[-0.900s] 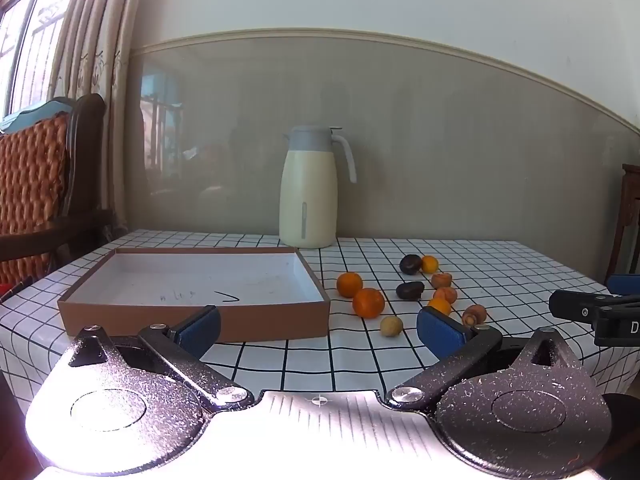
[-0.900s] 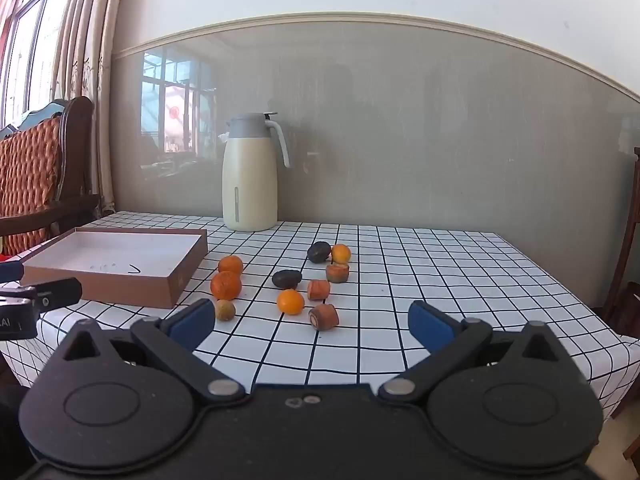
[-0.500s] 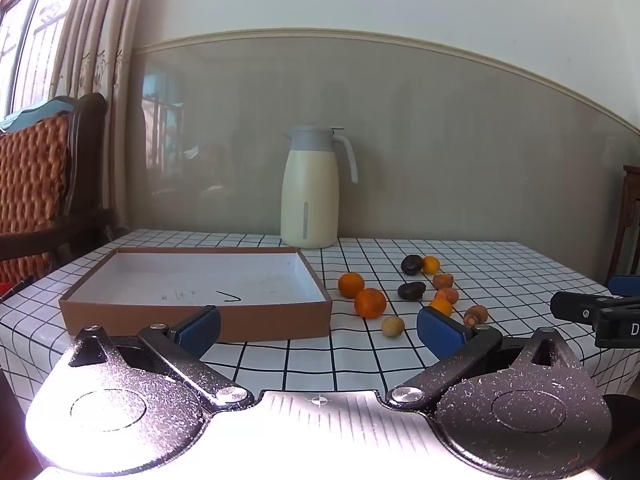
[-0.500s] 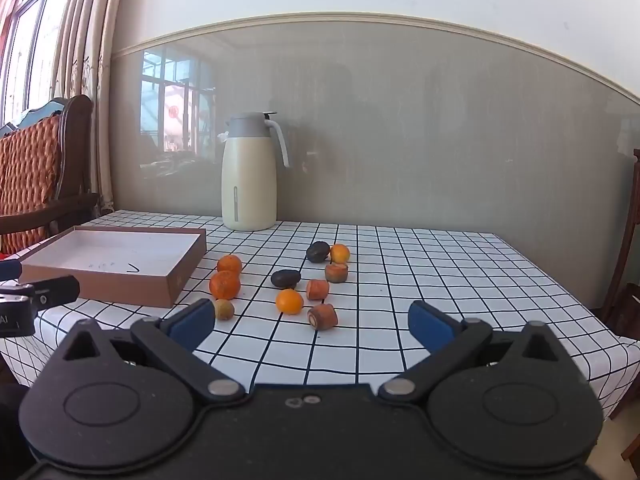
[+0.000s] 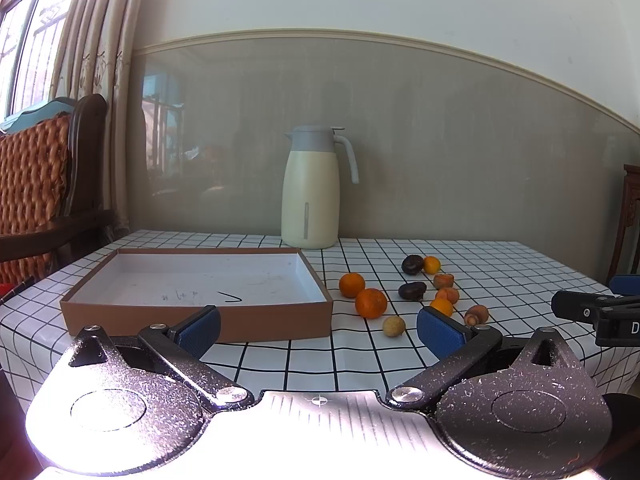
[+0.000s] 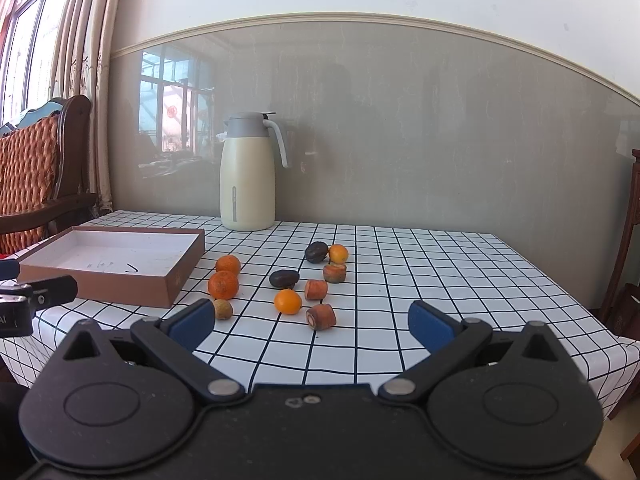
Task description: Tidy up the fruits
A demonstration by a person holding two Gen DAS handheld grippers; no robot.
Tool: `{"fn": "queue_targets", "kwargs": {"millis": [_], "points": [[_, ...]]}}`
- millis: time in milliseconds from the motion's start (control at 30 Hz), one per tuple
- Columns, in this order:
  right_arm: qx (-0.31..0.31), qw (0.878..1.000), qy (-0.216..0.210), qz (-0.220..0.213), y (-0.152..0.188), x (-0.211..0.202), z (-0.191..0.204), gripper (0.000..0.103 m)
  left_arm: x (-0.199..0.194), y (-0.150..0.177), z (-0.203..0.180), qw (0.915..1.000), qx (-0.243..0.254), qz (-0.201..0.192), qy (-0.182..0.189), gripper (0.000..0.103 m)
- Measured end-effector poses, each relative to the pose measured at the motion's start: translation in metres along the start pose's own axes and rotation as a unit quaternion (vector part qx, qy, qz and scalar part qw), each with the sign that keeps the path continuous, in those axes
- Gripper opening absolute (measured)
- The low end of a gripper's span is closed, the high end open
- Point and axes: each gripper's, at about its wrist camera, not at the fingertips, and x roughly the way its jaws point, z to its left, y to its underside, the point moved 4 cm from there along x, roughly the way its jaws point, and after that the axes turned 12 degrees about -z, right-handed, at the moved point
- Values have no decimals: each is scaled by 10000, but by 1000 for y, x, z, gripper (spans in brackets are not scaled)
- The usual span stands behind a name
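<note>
Left wrist view: the left gripper (image 5: 318, 326) is held level with the near table edge, its blue pads spread wide with nothing between them. Beyond it a shallow brown cardboard box (image 5: 200, 314) with a white floor is seen on the left part of the checked tablecloth (image 5: 500, 264), and no fruit is seen in it. The fruits are scattered on the cloth to the right of the box: two oranges (image 5: 371, 302) just beside each other nearest the box, a small tan round fruit (image 5: 393, 326) nearer the table edge, two dark fruits (image 5: 412, 291) farther right, two small yellow-orange fruits (image 5: 431, 265), and three brownish-orange stubby pieces (image 5: 443, 280), one of them partly hidden behind the right-hand blue pad. A cream thermos jug (image 5: 311, 188) with a grey lid is set upright at the far edge, against the wall. From the right wrist view, the right gripper (image 6: 311, 322) is likewise seen wide open and empty, short of the fruits; the same cluster (image 6: 288, 301) is spread between its pads, well apart from them, with the box (image 6: 120, 286) to the left. Part of the right gripper (image 5: 600, 314) is caught at the right border of the left view. A wooden chair (image 6: 44, 168) with an orange woven back is placed far left, near the curtains (image 6: 76, 44).
</note>
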Motion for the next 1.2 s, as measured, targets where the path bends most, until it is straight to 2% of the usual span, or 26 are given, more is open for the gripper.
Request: {"fn": "queue_targets", "kwargs": {"millis": [1200], "points": [[-33,10000,-9,12,1,2,-1,97,-1,-1,0,10000,29,-5,2,103]]}}
